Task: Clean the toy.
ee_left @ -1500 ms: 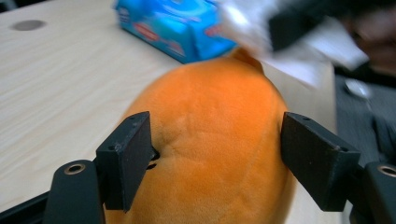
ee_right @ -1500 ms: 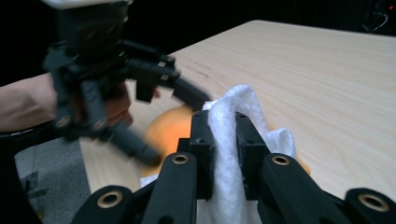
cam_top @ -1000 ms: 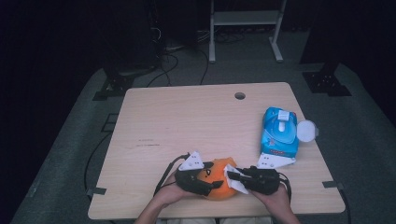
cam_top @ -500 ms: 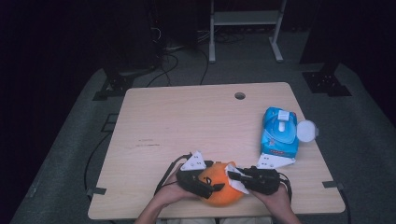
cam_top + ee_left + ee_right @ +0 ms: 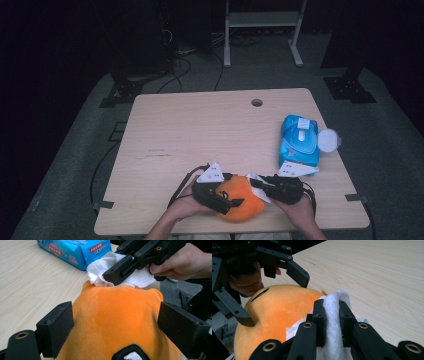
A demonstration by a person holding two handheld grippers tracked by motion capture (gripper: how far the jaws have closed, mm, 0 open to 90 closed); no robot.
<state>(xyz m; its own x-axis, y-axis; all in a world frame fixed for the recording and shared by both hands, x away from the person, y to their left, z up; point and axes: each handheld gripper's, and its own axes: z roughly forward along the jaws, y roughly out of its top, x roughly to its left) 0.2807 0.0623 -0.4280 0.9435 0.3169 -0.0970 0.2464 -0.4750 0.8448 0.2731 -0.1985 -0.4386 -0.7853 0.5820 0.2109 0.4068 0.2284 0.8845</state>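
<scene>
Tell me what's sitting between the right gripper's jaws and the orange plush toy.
A white wipe, pinched in the right gripper and pressed against the orange plush toy, seen in the right gripper view.

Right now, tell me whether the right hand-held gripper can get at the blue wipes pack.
Probably yes: the blue wipes pack lies unobstructed just beyond the right hand-held gripper, but that gripper is shut on a white wipe against the orange plush toy.
</scene>
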